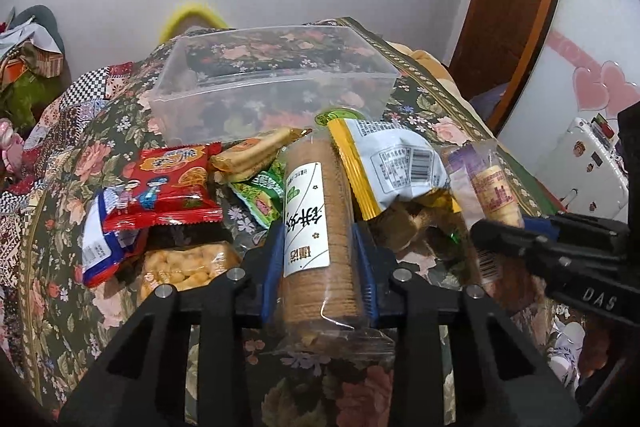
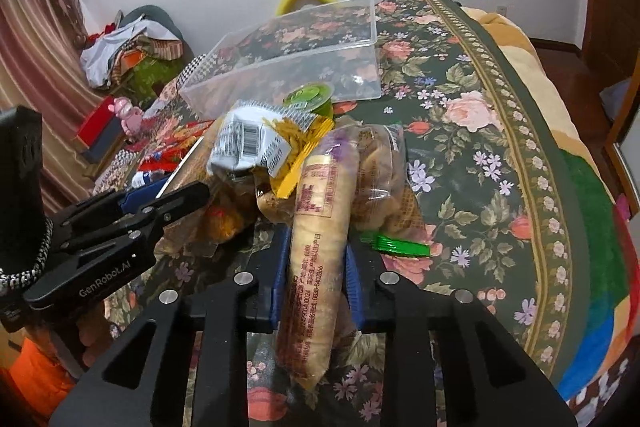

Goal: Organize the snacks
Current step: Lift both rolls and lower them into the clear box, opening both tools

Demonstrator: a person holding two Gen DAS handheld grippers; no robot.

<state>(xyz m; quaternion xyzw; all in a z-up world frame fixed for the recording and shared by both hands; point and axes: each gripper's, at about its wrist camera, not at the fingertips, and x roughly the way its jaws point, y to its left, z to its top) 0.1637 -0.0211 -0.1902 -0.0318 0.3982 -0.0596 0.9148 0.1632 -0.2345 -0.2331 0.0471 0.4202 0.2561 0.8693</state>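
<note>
Crowding the floral-cloth counter: red snack pkt, peanut pkt, yellow-edged bag w/ green jelly cup behind, all lying btwn the tongs and clear plastic bin at the back. Left tongs closed on cracker sleeve; right tongs closed on wafer roll pkt, both at front of pile.

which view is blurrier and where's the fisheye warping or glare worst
Left wrist view: the yellow chair back is smeared, the door frame bows into a curve, and glare streaks the clear plastic container. Right wrist view: the packet with the barcode is soft, the tablecloth border arcs strongly, and the corners vignette black.
</note>
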